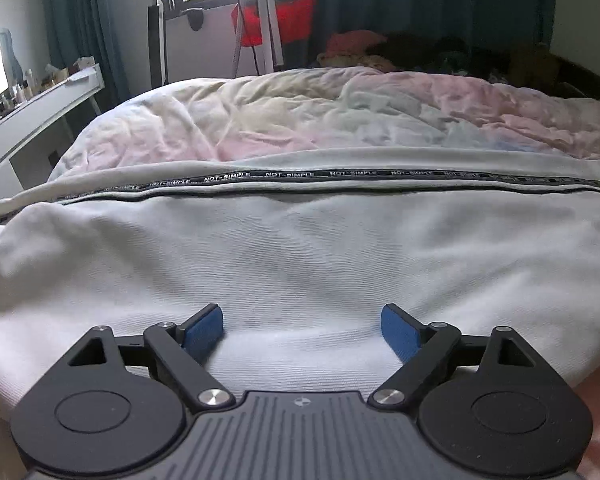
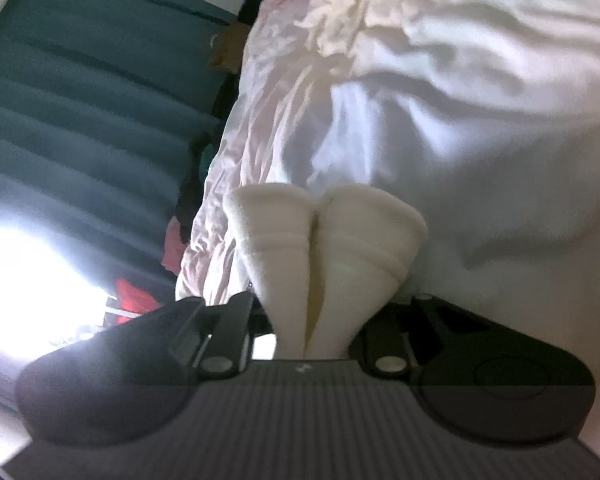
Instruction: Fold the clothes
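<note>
A white garment lies spread over the bed, with a black tape printed NOT-SIMPLE running across it. My left gripper hovers low over its near part, open, its blue pads wide apart with nothing between them. In the right wrist view the camera is rolled sideways. My right gripper is shut on a bunched cream-white fold of the garment, which bulges out in two lobes and hides the fingertips. More of the white cloth hangs to the right of it.
A crumpled pale pink duvet covers the bed beyond the garment. A pile of dark and red clothes sits at the far edge. A tripod, a red bag and teal curtains stand behind; a white desk at left.
</note>
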Demonstrator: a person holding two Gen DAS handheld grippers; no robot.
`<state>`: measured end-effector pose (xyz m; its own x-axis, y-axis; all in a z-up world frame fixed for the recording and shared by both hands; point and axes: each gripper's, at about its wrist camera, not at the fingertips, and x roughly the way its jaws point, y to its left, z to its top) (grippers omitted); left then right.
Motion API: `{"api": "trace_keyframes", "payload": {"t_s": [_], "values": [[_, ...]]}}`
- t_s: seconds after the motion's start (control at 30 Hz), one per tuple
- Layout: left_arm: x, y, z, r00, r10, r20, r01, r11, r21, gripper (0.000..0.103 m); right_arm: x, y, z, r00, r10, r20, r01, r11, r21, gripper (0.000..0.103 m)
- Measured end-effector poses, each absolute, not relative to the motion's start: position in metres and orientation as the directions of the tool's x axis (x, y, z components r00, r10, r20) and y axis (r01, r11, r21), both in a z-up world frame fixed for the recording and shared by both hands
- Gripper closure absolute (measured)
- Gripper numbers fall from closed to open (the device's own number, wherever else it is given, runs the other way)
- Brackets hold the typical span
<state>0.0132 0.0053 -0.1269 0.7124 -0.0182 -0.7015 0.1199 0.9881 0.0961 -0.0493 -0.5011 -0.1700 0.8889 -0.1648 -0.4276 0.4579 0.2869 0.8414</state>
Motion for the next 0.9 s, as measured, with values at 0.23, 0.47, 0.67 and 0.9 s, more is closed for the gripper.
{"api": "trace_keyframes", "payload": {"t_s": [0.23,0.47,0.67,0.9], "values": [[0.014,0.009,-0.125,0.694,-0.019,-0.72,0.118,0.989,0.088,0.014,-0.044,-0.489,-0.149,0.879,-0.212,-0.426,0.476,0.417,0.774,0.083],[0.016,0.025,-0.103,0.747,0.024,-0.664,0.049,0.995,0.09,0.014,-0.035,-0.446,-0.099,0.909,-0.263,-0.323,0.414,0.663,0.624,0.086],[0.005,0.066,-0.064,0.793,-0.01,-0.61,-0.045,0.996,-0.075,0.015,-0.031,-0.349,-0.044,0.978,-0.172,-0.121,0.199,0.94,0.278,0.087],[-0.019,0.087,-0.043,0.825,-0.027,-0.564,-0.079,0.984,-0.162,0.015,-0.04,-0.203,-0.054,0.983,0.152,-0.107,-0.164,0.981,-0.108,0.087]]}}
